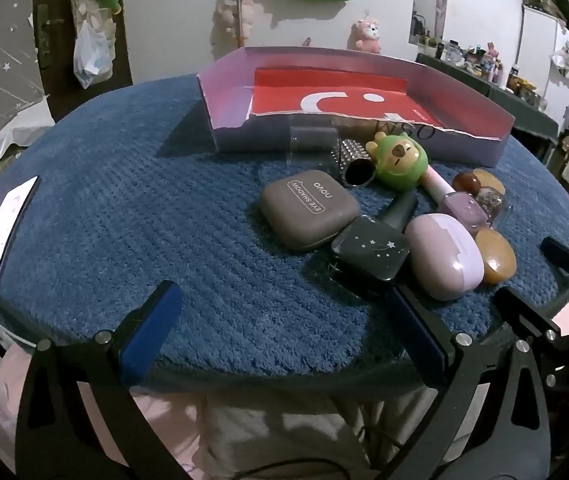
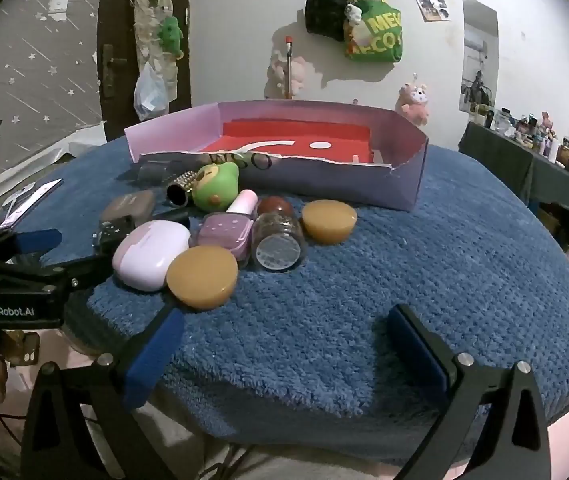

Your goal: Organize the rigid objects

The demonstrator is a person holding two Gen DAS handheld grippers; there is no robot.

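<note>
A cluster of small cosmetics lies on the blue mat in front of a shallow purple box (image 1: 364, 142) (image 2: 324, 188) with a red floor. It holds a grey eye-shadow case (image 1: 308, 208) (image 2: 128, 205), a dark starred case (image 1: 370, 248), a lilac case (image 1: 442, 258) (image 2: 150, 254), a green bear-headed item (image 1: 398, 164) (image 2: 215, 186), a purple nail polish bottle (image 1: 462, 208) (image 2: 226, 234), a glitter jar (image 2: 278, 246) and two amber discs (image 2: 202, 276) (image 2: 328, 220). My left gripper (image 1: 284, 320) stands open near the mat's front edge, short of the cluster. My right gripper (image 2: 288, 344) is open over bare mat, right of the cluster.
A phone (image 1: 2, 232) (image 2: 30, 200) lies at the mat's left edge. A studded silver tube (image 1: 352, 162) and a clear container (image 1: 312, 140) lie against the box front. A cluttered dark shelf (image 2: 524, 148) stands far right. Bags and plush toys hang on the wall.
</note>
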